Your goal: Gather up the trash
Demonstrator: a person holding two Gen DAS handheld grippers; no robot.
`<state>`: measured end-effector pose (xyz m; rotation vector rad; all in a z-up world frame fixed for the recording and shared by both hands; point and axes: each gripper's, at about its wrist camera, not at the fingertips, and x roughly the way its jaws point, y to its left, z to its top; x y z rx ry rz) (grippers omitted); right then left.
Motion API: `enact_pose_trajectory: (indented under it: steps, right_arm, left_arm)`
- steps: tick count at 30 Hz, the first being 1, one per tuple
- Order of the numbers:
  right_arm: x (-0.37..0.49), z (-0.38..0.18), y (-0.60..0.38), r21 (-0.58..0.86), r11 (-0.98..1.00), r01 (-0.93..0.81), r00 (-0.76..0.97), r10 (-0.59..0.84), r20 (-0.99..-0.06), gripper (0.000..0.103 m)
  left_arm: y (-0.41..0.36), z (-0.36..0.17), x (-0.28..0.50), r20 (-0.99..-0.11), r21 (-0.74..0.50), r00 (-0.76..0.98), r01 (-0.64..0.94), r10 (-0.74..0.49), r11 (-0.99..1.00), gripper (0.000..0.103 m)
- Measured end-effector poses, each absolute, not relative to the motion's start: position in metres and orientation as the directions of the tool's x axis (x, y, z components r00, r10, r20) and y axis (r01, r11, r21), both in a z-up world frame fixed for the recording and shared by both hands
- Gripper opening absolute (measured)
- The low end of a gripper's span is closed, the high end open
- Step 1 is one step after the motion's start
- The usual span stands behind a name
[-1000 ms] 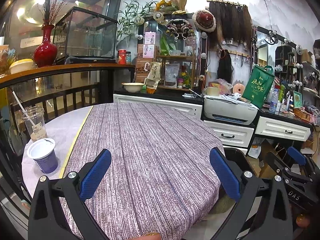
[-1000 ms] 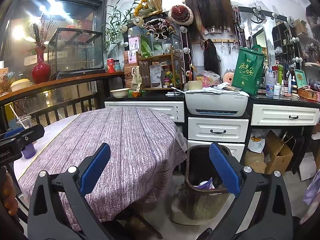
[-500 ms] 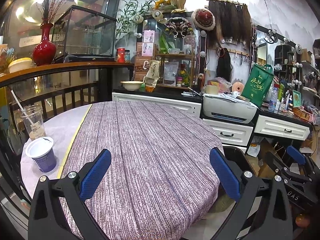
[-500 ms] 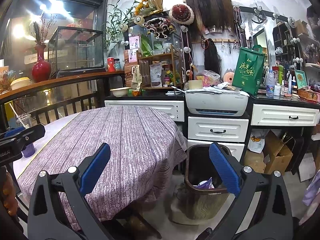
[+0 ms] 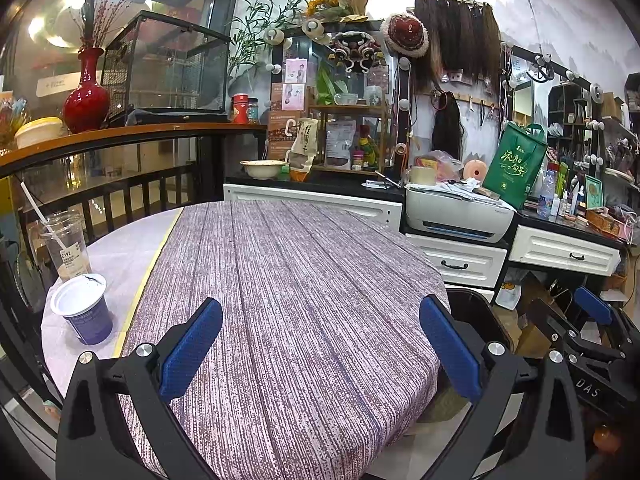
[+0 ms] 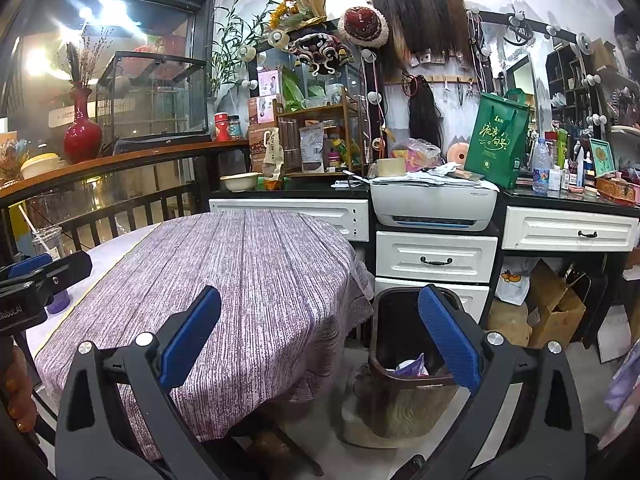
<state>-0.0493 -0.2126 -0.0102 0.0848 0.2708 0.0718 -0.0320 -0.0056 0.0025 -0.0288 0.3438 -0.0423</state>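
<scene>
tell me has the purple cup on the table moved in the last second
No. In the left wrist view the purple cup keeps its place beside the clear straw cup and the yellow cloth edge.

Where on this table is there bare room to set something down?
The striped cloth is bare from the yellow stripe to the edge above the bin. Only the left rim is taken, by the purple cup and the clear straw cup.

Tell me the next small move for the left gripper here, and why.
Probably swing the left gripper leftward toward the purple cup at the table's left edge. The jaws stand open and empty, the striped cloth ahead is bare, and the cup is the nearest trash, in front of the clear straw cup.
</scene>
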Motion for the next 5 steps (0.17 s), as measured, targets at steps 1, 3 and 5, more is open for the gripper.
enact_pose_trajectory:
  steps: [1, 3, 5]
  right_arm:
    - [-0.0495, -0.0103, -0.2129, 0.094, 0.994, -0.060, 0.961, 0.083, -0.265, 0.097]
    - [-0.0485, -0.0110, -0.2138, 0.094, 0.994, -0.061, 0.960, 0.084, -0.266, 0.097]
    - [-0.0487, -0.0110, -0.2138, 0.093, 0.994, -0.061, 0.960, 0.084, -0.266, 0.097]
  left_arm:
    - [-0.0057, 0.0019, -0.0321, -0.338, -0.034, 0.940, 0.036, -0.046, 0.999, 0.098]
    - [-0.0056, 0.0011, -0.0313, -0.345, -0.034, 0.937, 0.036, -0.046, 0.999, 0.098]
    - [-0.0047, 0.0005, -0.0312, -0.350, -0.037, 0.936, 0.033, -0.044, 0.999, 0.098]
